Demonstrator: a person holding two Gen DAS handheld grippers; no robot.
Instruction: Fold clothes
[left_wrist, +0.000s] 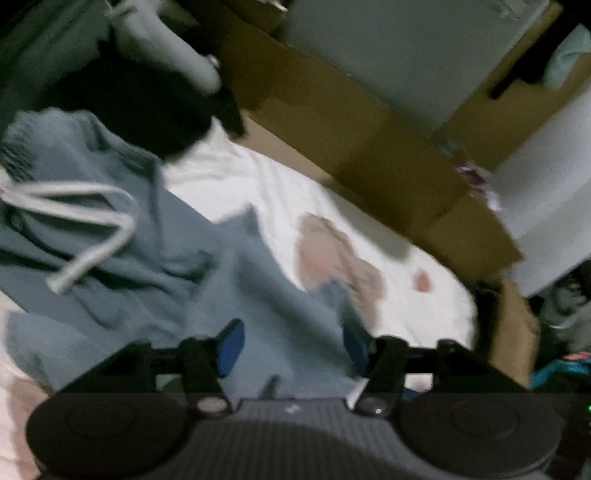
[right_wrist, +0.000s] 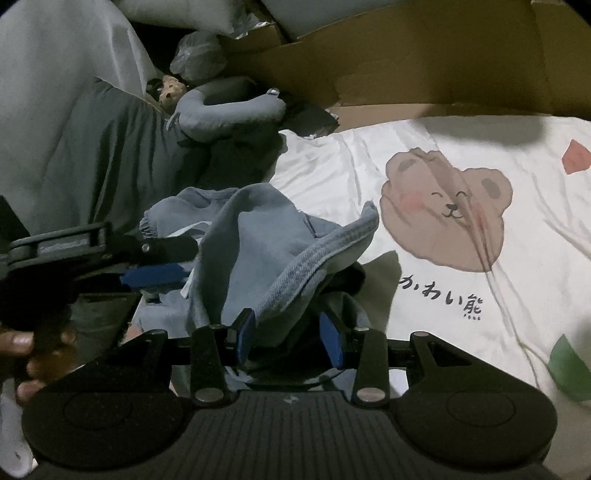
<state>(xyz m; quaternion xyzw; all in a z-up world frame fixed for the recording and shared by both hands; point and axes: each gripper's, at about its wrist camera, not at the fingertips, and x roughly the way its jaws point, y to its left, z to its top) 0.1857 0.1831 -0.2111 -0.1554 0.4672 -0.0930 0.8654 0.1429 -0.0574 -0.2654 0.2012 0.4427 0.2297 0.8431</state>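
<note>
Right now my right gripper (right_wrist: 290, 334) has its blue fingers (right_wrist: 244, 334) about half apart and pinched on a bunched fold of the blue garment (right_wrist: 258, 236), which rises up out of the grip and drapes over toward the left. Ribbed hem of that fold arcs to the right, tip hanging above the white bedsheet (right_wrist: 517, 236). Sheet carries a brown bear print (right_wrist: 447, 210) with dark lettering below it.

My left gripper (left_wrist: 293, 345) has fingers (left_wrist: 231, 345) spread wide, nothing clamped; blue garment (left_wrist: 229, 280) lies between and below them, pads not pressing on it. Left wrist view is motion-blurred. White drawstring (left_wrist: 85, 229) loops across the crumpled upper part of the garment at left. From the right wrist view, the left gripper (right_wrist: 155, 266) sits just left of the raised fold, my hand (right_wrist: 33, 354) on its handle at the lower left edge.

Cardboard box (right_wrist: 424, 66) borders the far side of the bed. Grey neck pillow (right_wrist: 229, 110) and a small plush bear (right_wrist: 170, 92) lie at the far left, beside dark grey fabric (right_wrist: 110, 158).
</note>
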